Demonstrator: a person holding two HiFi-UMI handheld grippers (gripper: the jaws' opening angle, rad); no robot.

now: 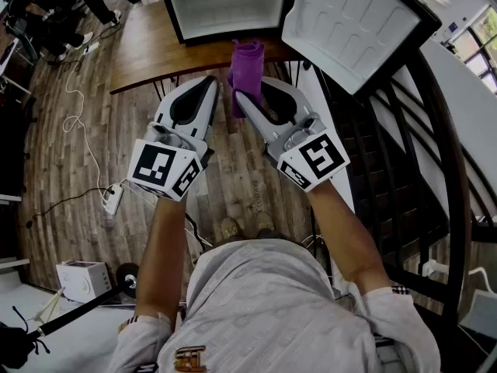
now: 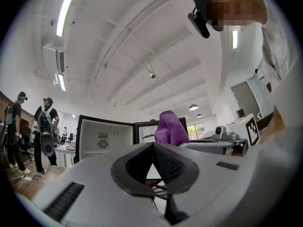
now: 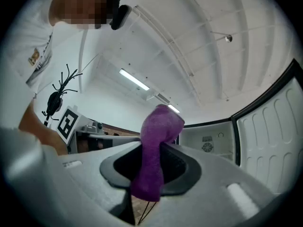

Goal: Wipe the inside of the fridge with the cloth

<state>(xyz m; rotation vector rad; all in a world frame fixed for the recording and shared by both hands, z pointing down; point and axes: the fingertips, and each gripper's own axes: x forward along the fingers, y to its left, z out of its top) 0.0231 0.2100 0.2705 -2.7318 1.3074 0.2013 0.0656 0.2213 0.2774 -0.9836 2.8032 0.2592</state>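
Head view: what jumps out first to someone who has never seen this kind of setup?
The bright purple cloth, pinched upright in the right gripper at the centre, stands out most. Just beyond it a small fridge sits open on a wooden table, its white door swung to the right. The left gripper alongside is shut and empty.

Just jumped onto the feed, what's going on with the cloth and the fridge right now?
A person holds a gripper in each hand in front of an open mini fridge that stands on a wooden table, its door swung out to the right. The right gripper is clamped on a purple cloth, held upright short of the fridge. The left gripper is shut and empty beside it. The cloth is not yet inside the fridge.
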